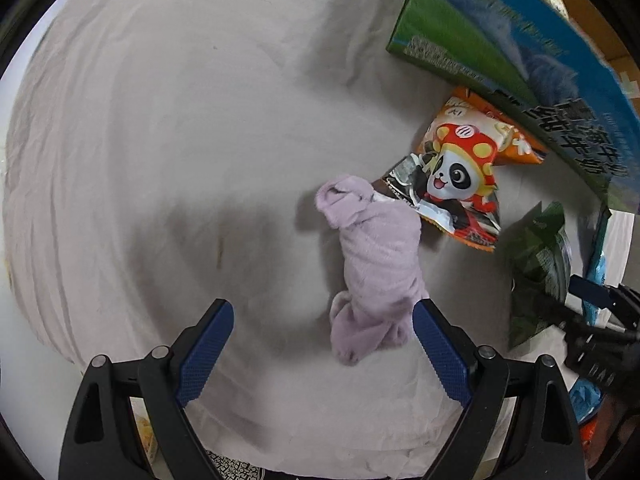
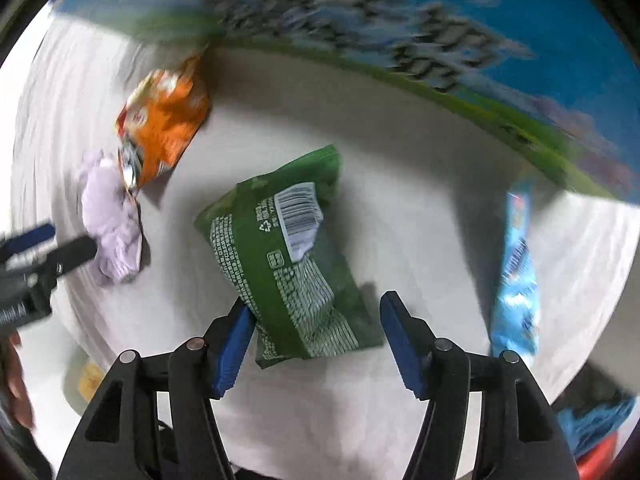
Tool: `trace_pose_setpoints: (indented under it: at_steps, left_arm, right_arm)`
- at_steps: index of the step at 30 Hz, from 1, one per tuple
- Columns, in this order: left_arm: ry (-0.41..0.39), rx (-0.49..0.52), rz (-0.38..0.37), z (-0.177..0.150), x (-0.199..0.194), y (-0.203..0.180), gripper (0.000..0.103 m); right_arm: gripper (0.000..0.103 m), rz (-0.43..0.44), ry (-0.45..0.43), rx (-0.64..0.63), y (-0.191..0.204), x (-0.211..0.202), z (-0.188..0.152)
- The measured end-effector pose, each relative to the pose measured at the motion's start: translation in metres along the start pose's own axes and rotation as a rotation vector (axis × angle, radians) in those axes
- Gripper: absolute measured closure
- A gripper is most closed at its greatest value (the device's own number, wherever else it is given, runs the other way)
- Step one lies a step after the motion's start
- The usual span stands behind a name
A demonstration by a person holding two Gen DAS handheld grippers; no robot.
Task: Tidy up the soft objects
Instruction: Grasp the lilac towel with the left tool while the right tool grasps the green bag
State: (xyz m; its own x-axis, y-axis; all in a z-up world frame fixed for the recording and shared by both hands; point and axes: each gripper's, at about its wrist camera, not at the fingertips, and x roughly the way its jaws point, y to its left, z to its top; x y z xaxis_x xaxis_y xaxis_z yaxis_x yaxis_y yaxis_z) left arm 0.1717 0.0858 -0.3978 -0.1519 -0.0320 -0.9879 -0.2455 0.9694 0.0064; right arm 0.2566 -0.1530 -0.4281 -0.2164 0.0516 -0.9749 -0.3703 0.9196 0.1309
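A crumpled lilac cloth (image 1: 376, 264) lies on the pale sheet (image 1: 160, 160). Its lower end sits just inside the right finger of my left gripper (image 1: 324, 306), which hangs open above the sheet and grips nothing. In the right wrist view, a green snack bag (image 2: 288, 256) lies between the fingers of my right gripper (image 2: 316, 300). The left pad touches the bag's edge, and a narrow shadowed gap shows at the right pad. The lilac cloth (image 2: 112, 216) lies at the left, beside the left gripper (image 2: 40, 248).
A large blue and green carton (image 1: 520, 40) stands along the far right. An orange panda snack bag (image 1: 460, 176) touches the cloth's top end. A light blue bag (image 2: 516, 272) lies right of the green one. A person's hand (image 2: 16, 380) shows at the lower left.
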Motion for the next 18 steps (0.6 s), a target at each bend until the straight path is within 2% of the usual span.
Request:
trace_pose_setpoints:
  at_steps: [1, 2, 4, 8, 11, 13, 15, 16, 17, 18]
  left_arm:
    - [0.013, 0.0, -0.002, 0.002, 0.005, 0.0, 0.011]
    - [0.03, 0.0, -0.016, 0.004, 0.011, 0.001, 0.011]
    - [0.061, -0.008, -0.063, 0.008, 0.023, 0.003, 0.011]
    - [0.083, -0.022, -0.126, 0.01, 0.033, 0.005, 0.011]
    - [0.089, -0.007, -0.124, 0.013, 0.041, -0.001, 0.012]
    - [0.09, -0.007, -0.118, 0.013, 0.046, -0.004, 0.03]
    - [0.081, 0.001, -0.1, 0.012, 0.048, -0.009, 0.038]
    - [0.066, 0.009, -0.095, 0.011, 0.048, -0.017, 0.053]
    - [0.055, 0.022, -0.106, 0.01, 0.044, -0.022, 0.063]
    - [0.053, 0.026, -0.114, 0.008, 0.041, -0.025, 0.067]
  right_arm:
    - [0.054, -0.003, 0.0, 0.007, 0.002, 0.004, 0.0]
    - [0.054, 0.032, 0.01, 0.043, 0.002, 0.007, -0.001]
    - [0.061, 0.027, 0.011, 0.128, 0.003, 0.009, -0.015]
    - [0.063, 0.042, 0.013, 0.249, -0.02, 0.001, -0.032]
    - [0.061, 0.072, 0.001, 0.274, -0.025, 0.007, -0.043]
    - [0.06, 0.08, 0.002, 0.289, -0.027, 0.008, -0.045]
    - [0.061, 0.08, 0.002, 0.293, -0.028, 0.006, -0.049]
    - [0.062, 0.076, 0.001, 0.292, -0.028, 0.005, -0.05]
    - [0.063, 0.069, 0.002, 0.292, -0.03, 0.001, -0.05]
    - [0.065, 0.064, 0.008, 0.292, -0.041, -0.004, -0.038]
